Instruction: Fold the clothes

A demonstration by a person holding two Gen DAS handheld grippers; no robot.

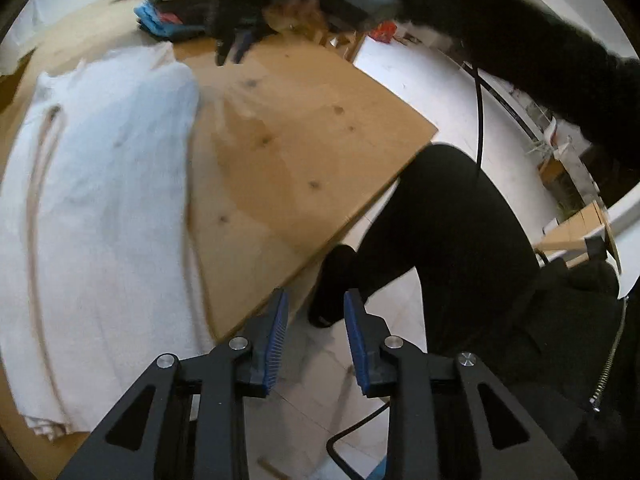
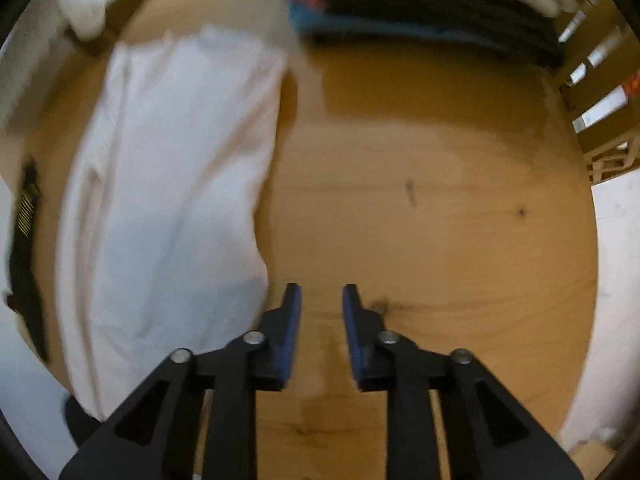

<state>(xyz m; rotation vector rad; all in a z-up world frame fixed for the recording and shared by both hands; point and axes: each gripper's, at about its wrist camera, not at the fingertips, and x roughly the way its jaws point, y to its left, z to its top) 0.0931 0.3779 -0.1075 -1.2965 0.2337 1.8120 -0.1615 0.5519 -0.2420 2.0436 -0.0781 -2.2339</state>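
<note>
A white garment (image 1: 108, 208) lies folded into a long strip on the wooden table (image 1: 296, 148). The right wrist view shows the same white garment (image 2: 168, 200) left of centre. My left gripper (image 1: 316, 312) is open and empty, past the table's near edge, over the floor and a person's dark leg. My right gripper (image 2: 322, 304) is open and empty above bare wood, just right of the garment's edge. In the left wrist view the right gripper (image 1: 236, 46) hangs over the far part of the table, held by a dark-sleeved arm (image 1: 520, 40).
A stack of folded clothes (image 2: 432, 8), blue, dark and white, sits at the table's far edge. Wooden chair slats (image 2: 600, 92) stand beyond the right side. A dark strip (image 2: 26, 256) lies at the left. White floor (image 1: 420, 76) surrounds the table.
</note>
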